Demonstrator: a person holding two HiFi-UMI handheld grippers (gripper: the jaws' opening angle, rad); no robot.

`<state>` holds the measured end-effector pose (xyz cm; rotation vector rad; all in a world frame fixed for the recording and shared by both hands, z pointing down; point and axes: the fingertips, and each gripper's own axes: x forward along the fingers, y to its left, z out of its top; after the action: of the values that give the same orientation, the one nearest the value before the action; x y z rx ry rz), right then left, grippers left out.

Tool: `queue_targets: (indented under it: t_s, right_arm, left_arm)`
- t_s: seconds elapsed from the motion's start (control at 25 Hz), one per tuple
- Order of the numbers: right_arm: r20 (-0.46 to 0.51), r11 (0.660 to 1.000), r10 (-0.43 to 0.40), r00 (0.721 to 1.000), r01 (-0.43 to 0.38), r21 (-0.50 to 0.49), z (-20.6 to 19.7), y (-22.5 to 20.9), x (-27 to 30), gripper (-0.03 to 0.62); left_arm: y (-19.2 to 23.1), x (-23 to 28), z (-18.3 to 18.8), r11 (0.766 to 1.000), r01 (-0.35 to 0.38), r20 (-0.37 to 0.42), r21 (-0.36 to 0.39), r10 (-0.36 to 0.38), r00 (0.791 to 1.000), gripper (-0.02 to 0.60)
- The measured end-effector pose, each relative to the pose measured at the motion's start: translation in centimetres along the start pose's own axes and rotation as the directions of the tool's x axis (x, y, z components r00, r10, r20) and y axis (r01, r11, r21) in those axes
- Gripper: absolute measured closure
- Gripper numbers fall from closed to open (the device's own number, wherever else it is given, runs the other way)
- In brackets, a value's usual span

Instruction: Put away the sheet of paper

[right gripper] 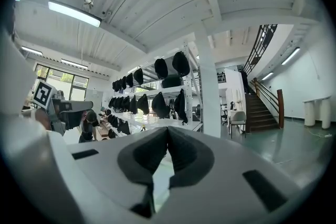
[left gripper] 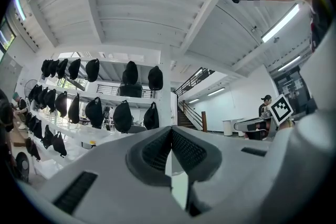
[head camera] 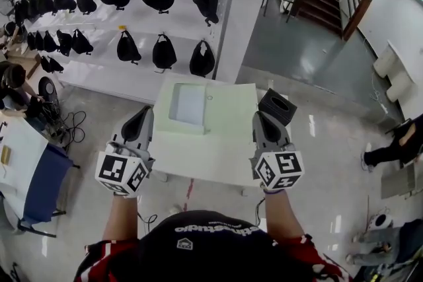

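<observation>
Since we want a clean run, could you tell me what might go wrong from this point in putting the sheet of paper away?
1. The left hand-held gripper and the right hand-held gripper both have their jaws together. They sit at the table's side edges, apart from the whitish rectangle, apparently the sheet. Pinching something so flat may crease or push it.
2. The black box stands just ahead of the right one and could be knocked.

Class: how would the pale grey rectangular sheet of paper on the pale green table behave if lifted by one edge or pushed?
The pale grey rectangular sheet of paper lies flat and looks thin, so it would probably droop if lifted by one edge. The pale green table looks smooth, so a push would likely slide it.
</observation>
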<state>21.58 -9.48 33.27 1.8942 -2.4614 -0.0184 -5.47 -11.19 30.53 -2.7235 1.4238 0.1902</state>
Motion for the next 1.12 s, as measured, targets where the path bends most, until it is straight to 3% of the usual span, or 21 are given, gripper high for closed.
queue_targets:
  t_s: [0.68,1.12]
  right_arm:
    - [0.011,0.997,-0.054,0.998,0.055,-0.046,-0.1,0.2,0.1,0.595]
    - [0.005,0.996,-0.079,0.997,0.079,-0.053,-0.3,-0.3,0.0,0.6]
  left_arm:
    - [0.8,-0.4,-0.6,0.997,-0.031,-0.038,0.072,0.033,0.999,0.577]
    - [0.5,0.2,-1.2,0.998,-0.008,-0.038,0.055,0.01,0.999,0.577]
